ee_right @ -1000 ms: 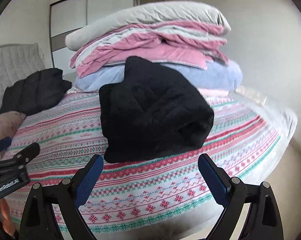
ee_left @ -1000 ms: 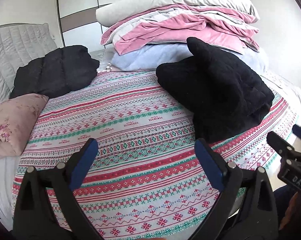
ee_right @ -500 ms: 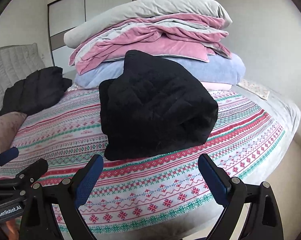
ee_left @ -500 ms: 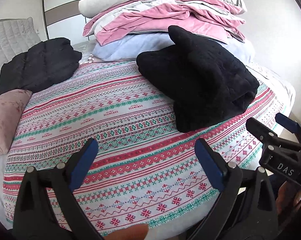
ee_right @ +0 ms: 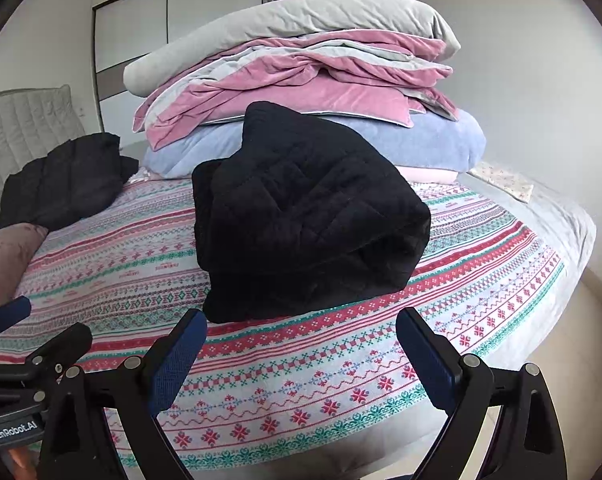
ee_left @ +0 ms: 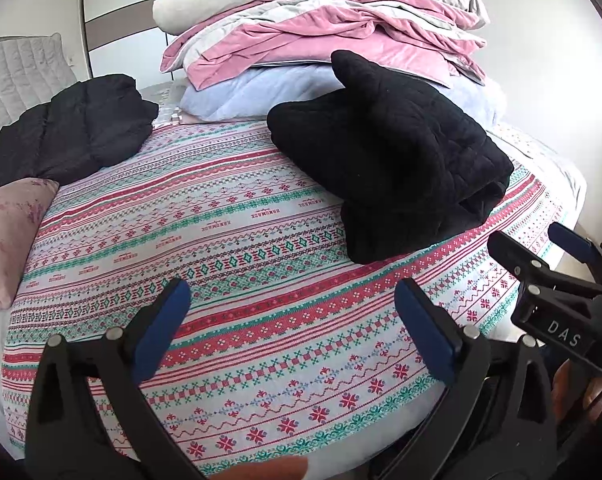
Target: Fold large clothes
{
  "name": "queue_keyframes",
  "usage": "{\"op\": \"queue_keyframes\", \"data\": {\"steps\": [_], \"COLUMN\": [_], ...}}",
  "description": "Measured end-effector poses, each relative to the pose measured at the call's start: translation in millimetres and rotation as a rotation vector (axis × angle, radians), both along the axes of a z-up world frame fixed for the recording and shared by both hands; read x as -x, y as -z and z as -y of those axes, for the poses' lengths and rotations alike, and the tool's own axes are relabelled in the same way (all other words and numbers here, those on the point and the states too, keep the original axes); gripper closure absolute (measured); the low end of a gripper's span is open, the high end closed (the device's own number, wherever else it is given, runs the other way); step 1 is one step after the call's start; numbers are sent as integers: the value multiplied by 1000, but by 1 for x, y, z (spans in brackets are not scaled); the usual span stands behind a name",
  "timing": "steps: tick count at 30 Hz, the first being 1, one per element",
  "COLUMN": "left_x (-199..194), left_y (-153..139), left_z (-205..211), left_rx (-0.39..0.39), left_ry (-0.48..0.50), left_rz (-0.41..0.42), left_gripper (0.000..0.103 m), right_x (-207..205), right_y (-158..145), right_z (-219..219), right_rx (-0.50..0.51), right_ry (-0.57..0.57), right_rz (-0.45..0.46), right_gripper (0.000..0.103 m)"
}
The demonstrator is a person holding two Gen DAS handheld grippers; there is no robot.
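Note:
A folded black quilted garment lies as a thick bundle on the patterned bed cover, one corner sticking up. A second black padded garment lies crumpled at the far left. My left gripper hovers over the cover, short of the bundle; its jaws are opening wide with nothing between them. My right gripper stands open just in front of the bundle's near edge, empty. Each gripper shows in the other's view: the right gripper at the right edge, the left gripper at the lower left.
A tall stack of folded bedding, grey, pink and pale blue, stands behind the bundle. A pink floral pillow lies at the left. A grey quilted headboard and white wardrobe doors are behind. The bed's edge runs just below the grippers.
The left view has swung slightly, so the black bundle and the right gripper sit further left and lower in frame. The right gripper has held still. The bundle has not moved.

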State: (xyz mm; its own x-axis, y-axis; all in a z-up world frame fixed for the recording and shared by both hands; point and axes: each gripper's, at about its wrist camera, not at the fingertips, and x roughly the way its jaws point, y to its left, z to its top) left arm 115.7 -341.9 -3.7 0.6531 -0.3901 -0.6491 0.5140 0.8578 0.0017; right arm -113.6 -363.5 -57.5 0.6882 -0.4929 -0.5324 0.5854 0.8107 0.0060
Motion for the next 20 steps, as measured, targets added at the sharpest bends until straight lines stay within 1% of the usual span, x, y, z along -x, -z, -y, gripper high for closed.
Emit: {"op": "queue_keyframes", "data": {"steps": [3, 20], "left_x": [0, 1], "left_y": [1, 3], "left_z": [1, 2], "left_rx": [-6, -6], "left_ry": [-1, 1], "left_rz": [-1, -16], "left_gripper": [1, 1], "right_x": [-1, -2], "right_y": [0, 1], "right_z": [-1, 2], "right_rx": [17, 12], "right_ry": [7, 8], "right_rz": [-7, -17], "right_gripper": [6, 6]}}
